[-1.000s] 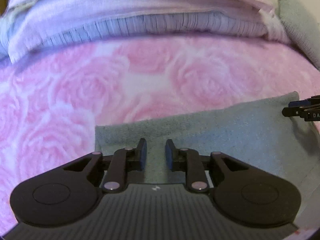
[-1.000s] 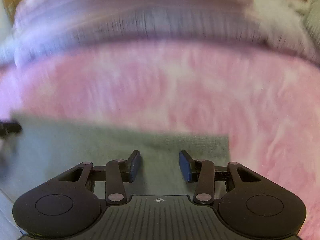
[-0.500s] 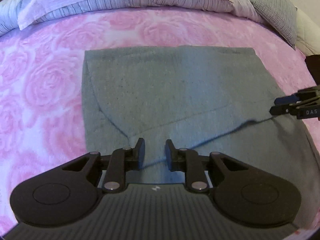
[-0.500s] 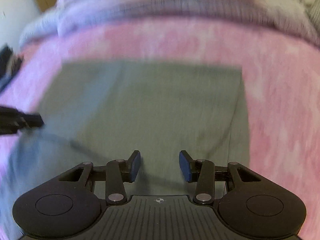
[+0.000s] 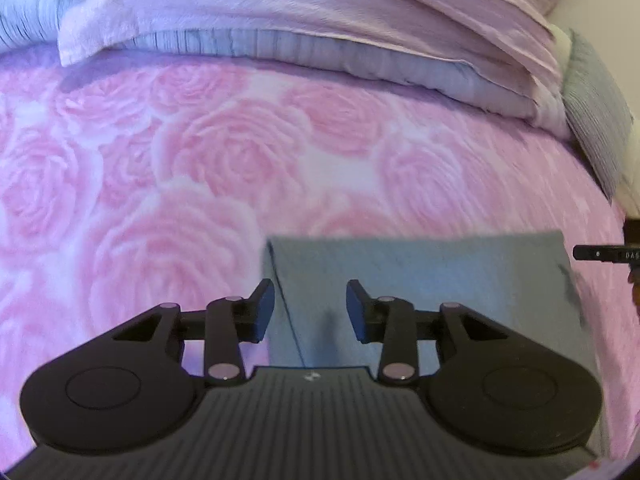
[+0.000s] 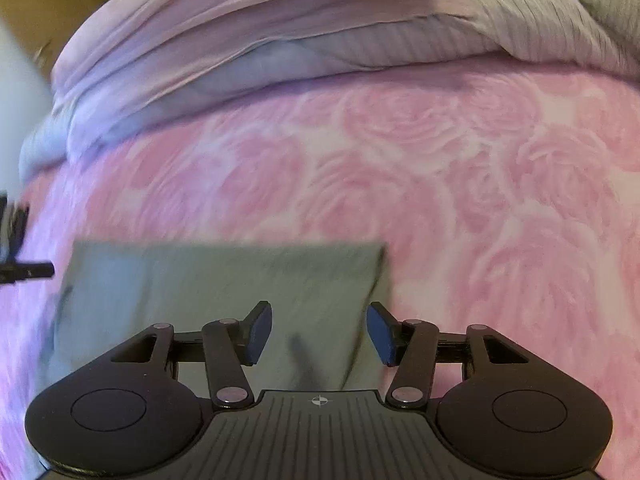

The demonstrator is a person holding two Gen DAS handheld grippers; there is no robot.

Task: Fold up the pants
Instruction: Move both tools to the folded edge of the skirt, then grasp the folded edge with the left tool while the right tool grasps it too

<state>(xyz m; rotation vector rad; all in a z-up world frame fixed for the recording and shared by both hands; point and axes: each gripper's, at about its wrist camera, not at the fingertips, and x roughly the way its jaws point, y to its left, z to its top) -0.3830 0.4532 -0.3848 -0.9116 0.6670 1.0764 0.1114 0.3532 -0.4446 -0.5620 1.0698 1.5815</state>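
Observation:
The grey pants point(image 5: 420, 280) lie folded flat on a pink rose-patterned blanket point(image 5: 200, 160). My left gripper point(image 5: 310, 304) hovers over their left edge, which runs between the jaws. Those jaws are opening and no cloth is pinched in them. In the right wrist view the pants point(image 6: 200, 280) fill the lower left. My right gripper point(image 6: 319, 328) is over their right edge, its jaws also opening with only flat cloth below. Each gripper shows at the other view's rim: the right gripper point(image 5: 604, 254) and the left gripper point(image 6: 24, 270).
Folded lilac and striped bedding point(image 5: 320, 20) is piled along the far side of the bed. A grey pillow point(image 5: 596, 120) leans at the far right. A brown surface point(image 6: 48, 4) shows beyond the bed's left end.
Both pairs of jaws stand wider apart than before. Half a second ago a long stretch of pants showed ahead of the fingers; now only a short strip does, its far edge close.

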